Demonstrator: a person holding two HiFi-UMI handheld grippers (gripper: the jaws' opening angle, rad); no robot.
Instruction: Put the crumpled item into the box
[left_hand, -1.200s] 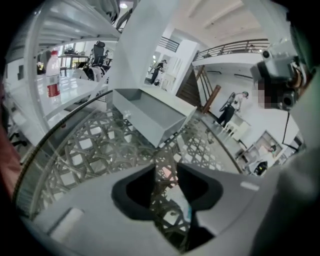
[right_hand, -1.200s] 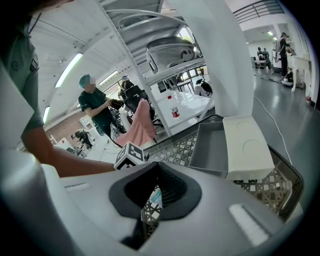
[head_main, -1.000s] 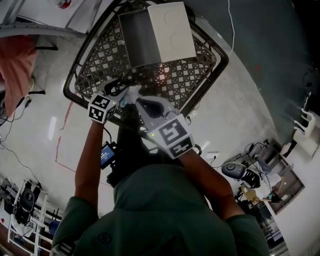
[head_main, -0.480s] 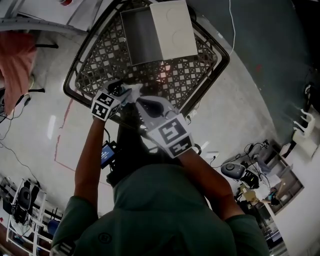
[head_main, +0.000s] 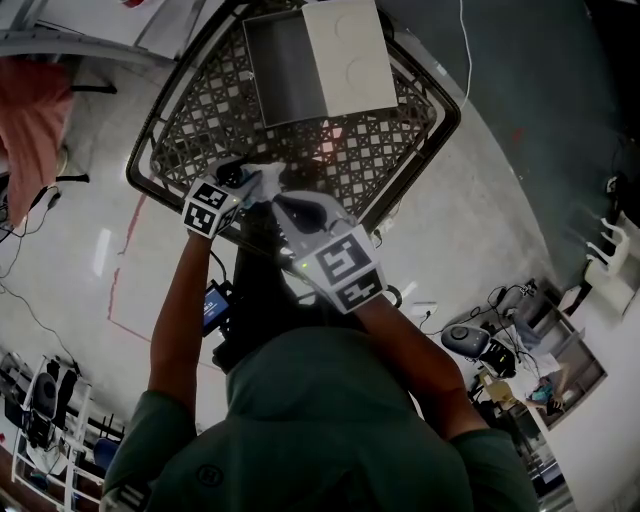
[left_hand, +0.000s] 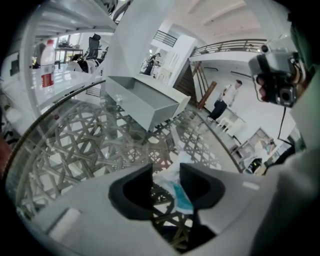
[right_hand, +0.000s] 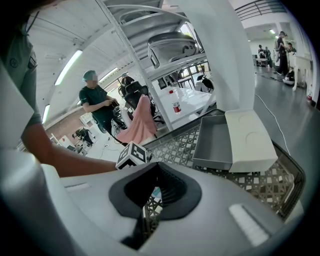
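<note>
The crumpled item (head_main: 263, 181), white paper with a teal patch, lies at the near edge of the lattice table (head_main: 385, 150). My left gripper (head_main: 250, 183) has just been closing around the paper. In the left gripper view the item (left_hand: 175, 189) fills the gap of the gripper (left_hand: 166, 176) and touches both dark pads. My right gripper (head_main: 283, 205) sits just right of the paper, its jaw tips meeting (right_hand: 156, 172); a pale sliver shows through the slit below. The box, a grey tray (head_main: 280, 70) with a white lid (head_main: 345, 55), stands open at the table's far side.
The table's dark rim (head_main: 150, 150) curves round to the left. A pink cloth (head_main: 30, 130) hangs at the far left, and cables and gear litter the floor at lower right (head_main: 480, 340). A person in green (right_hand: 97, 102) stands beyond the table.
The left gripper has shifted slightly forward and right toward the paper, and now overlaps it. The right gripper has stayed in place.
</note>
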